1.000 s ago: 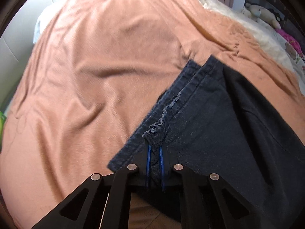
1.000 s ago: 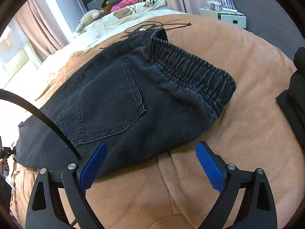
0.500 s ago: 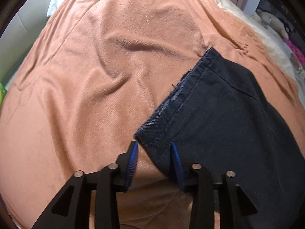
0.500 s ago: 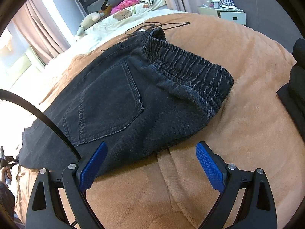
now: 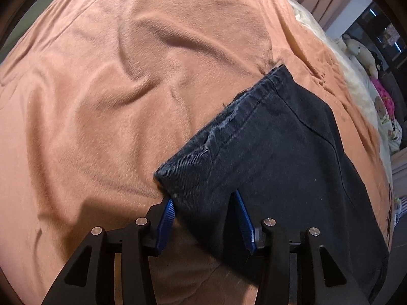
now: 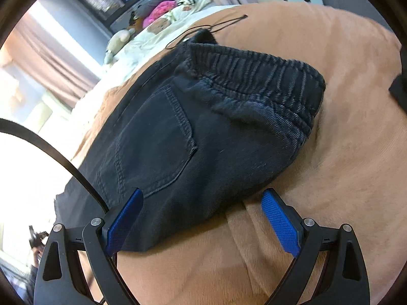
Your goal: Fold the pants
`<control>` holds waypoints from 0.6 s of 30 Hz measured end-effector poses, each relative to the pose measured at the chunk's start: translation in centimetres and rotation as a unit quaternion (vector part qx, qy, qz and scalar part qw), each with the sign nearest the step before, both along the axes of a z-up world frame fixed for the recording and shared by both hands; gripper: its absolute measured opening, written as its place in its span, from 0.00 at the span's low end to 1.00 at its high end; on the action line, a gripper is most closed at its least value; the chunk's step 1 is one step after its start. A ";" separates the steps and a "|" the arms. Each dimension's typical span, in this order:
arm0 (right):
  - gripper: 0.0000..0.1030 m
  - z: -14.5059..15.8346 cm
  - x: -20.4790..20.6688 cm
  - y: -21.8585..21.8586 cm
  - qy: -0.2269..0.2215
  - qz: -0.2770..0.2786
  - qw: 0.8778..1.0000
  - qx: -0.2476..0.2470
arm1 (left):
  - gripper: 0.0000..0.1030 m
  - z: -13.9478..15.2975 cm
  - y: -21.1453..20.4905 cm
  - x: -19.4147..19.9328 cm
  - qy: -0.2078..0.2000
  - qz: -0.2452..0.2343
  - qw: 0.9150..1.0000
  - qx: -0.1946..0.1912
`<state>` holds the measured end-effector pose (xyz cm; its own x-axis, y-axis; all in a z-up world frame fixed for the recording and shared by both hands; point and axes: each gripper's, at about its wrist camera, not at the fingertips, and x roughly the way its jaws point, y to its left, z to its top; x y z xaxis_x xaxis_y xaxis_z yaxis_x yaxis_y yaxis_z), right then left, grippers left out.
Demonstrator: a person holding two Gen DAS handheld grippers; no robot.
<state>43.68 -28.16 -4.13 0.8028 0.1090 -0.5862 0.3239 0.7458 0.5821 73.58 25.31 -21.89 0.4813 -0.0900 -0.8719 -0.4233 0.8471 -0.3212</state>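
We have the pants lying flat on the brown blanket. In the left wrist view the leg end fills the picture from the centre out toward 4 o'clock. In the right wrist view the waistband sits at about 1 o'clock and the back pocket near the centre.

Our left gripper has just been opening. Its jaws stand partly apart around the near hem corner; the pads do not seem to press on the cloth. Our right gripper is wide apart, its left pad over the seat edge, its right pad over bare blanket. It holds nothing.

We judge the cloth to be a soft but fairly heavy denim. It will drape and sag between two holds, keep a crease once pressed, and drag on the plush blanket instead of sliding. The doubled hem and the gathered elastic waistband are the thickest, firmest parts, so they give the surest bite. A pinch in the single layer mid-leg would likely lift only the top ply. The frayed hem edge at 12 o'clock of the left gripper looks weaker.
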 end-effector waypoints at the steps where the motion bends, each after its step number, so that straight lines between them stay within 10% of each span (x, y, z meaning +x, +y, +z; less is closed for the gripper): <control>1: 0.92 -0.1 0.2 -0.2 -0.004 -0.004 1.000 0.007 | 0.46 0.1 0.1 0.0 -0.009 0.007 1.000 -0.003; 13: 0.69 -2.2 1.2 -3.6 -0.032 -0.085 0.994 0.059 | 0.39 -0.2 -0.5 0.2 -0.042 0.013 0.999 -0.022; 15: 0.48 -2.1 1.7 -3.7 -0.025 -0.090 0.994 0.049 | 0.10 -0.1 -0.7 0.9 -0.037 0.023 0.999 0.002; 18: 0.17 -2.0 1.9 -3.8 -0.022 -0.086 0.995 0.054 | 0.06 0.6 -0.2 0.5 -0.048 0.037 0.998 -0.006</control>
<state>45.56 -31.93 -6.09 0.8391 0.0291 -0.5432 0.4138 0.6141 0.6721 74.06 25.06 -21.27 0.5686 -0.0612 -0.8203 -0.4516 0.8103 -0.3735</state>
